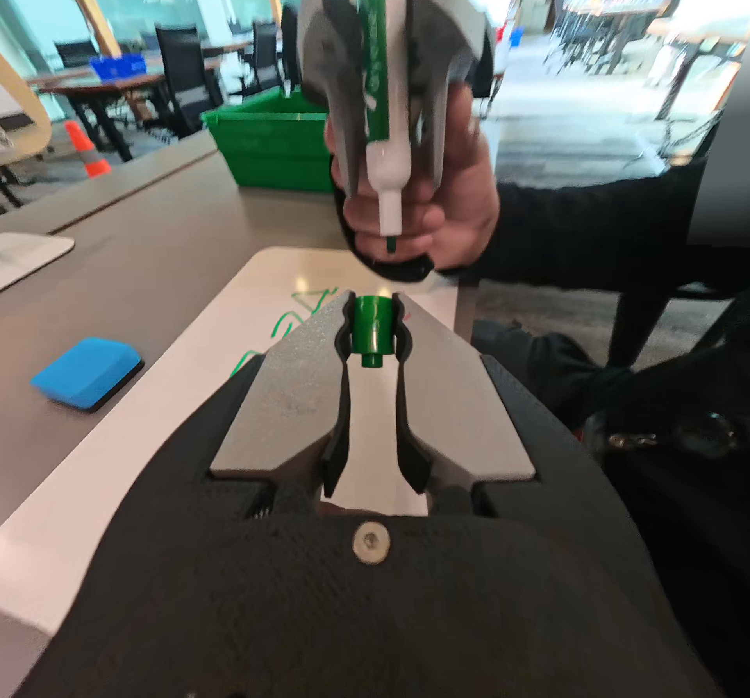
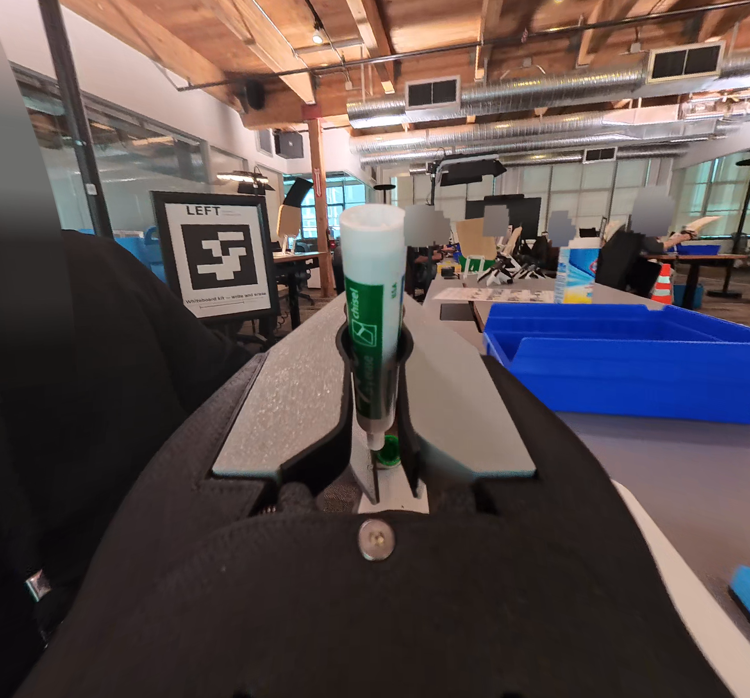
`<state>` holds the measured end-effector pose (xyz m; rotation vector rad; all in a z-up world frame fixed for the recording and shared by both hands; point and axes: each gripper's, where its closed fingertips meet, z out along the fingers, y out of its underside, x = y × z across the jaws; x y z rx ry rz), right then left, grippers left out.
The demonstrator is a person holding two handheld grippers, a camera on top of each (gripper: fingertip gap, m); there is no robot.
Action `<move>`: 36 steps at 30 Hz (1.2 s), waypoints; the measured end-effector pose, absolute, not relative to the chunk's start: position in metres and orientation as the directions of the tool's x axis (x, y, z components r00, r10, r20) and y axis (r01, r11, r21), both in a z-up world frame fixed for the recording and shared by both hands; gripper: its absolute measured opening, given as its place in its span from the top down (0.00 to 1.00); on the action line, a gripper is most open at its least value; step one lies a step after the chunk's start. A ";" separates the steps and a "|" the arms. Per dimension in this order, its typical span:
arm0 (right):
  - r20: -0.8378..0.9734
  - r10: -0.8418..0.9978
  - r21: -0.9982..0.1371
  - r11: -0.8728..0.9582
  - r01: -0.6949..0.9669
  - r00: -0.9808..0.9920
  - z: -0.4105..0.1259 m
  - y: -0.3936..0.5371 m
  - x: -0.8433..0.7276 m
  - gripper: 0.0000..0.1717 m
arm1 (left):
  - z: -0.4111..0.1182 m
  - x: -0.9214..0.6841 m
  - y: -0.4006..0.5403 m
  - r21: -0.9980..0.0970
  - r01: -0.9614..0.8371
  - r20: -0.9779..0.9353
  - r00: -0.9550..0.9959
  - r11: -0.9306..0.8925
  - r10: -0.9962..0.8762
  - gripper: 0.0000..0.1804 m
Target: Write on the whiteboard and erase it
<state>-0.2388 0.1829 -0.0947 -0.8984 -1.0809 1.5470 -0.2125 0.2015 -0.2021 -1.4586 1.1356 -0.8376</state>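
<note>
Left wrist view shows your marker (image 1: 379, 82) hanging nearly upright in the right gripper (image 1: 385, 175), long axis running from 12 o'clock down to 6 o'clock, bare green chisel tip (image 1: 391, 244) pointing down at the whiteboard (image 1: 251, 305) without touching it. Your right gripper's fingers are narrowed onto the barrel, one on each side, with your hand (image 1: 446, 207) wrapped round the handle behind. The marker has a white body with a green label band and a stepped white nose; it is motion-blurred.

Your left gripper (image 1: 373, 327) is clamped on the green cap (image 1: 372, 329), dark pads pressing both its sides; the cap's small closed end points back toward the camera, its wide mouth away at 12 o'clock, below the marker tip and apart from it.

Right wrist view shows the marker's flat white rear end (image 2: 371, 224) rising at 12 o'clock and the cap (image 2: 389, 453) just beside its nose.

Green scribbles (image 1: 300, 313) mark the whiteboard; a blue eraser (image 1: 87, 372) lies on the table (image 1: 162, 224) at 9 o'clock.
</note>
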 end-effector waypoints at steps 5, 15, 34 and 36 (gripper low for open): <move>0.005 0.982 -0.938 -0.061 -0.342 -0.189 -0.088 0.174 -0.242 0.90 | -0.186 -0.212 0.193 -0.994 -0.106 -0.070 0.288 0.041 -0.955 0.92; 0.014 0.983 -0.947 -0.046 -0.318 -0.183 -0.100 0.171 -0.254 0.90 | -0.187 -0.207 0.180 -0.990 -0.079 -0.132 0.273 0.115 -0.953 0.92; -0.096 0.993 -0.994 -0.099 -0.040 -0.068 -0.159 0.201 -0.255 0.91 | -0.215 -0.218 0.215 -0.907 -0.363 -0.363 0.417 0.213 -0.833 0.92; -0.096 0.995 -0.992 -0.099 -0.082 -0.037 -0.157 0.206 -0.253 0.92 | -0.214 -0.218 0.220 -0.895 -0.385 -0.398 0.459 0.226 -0.794 0.92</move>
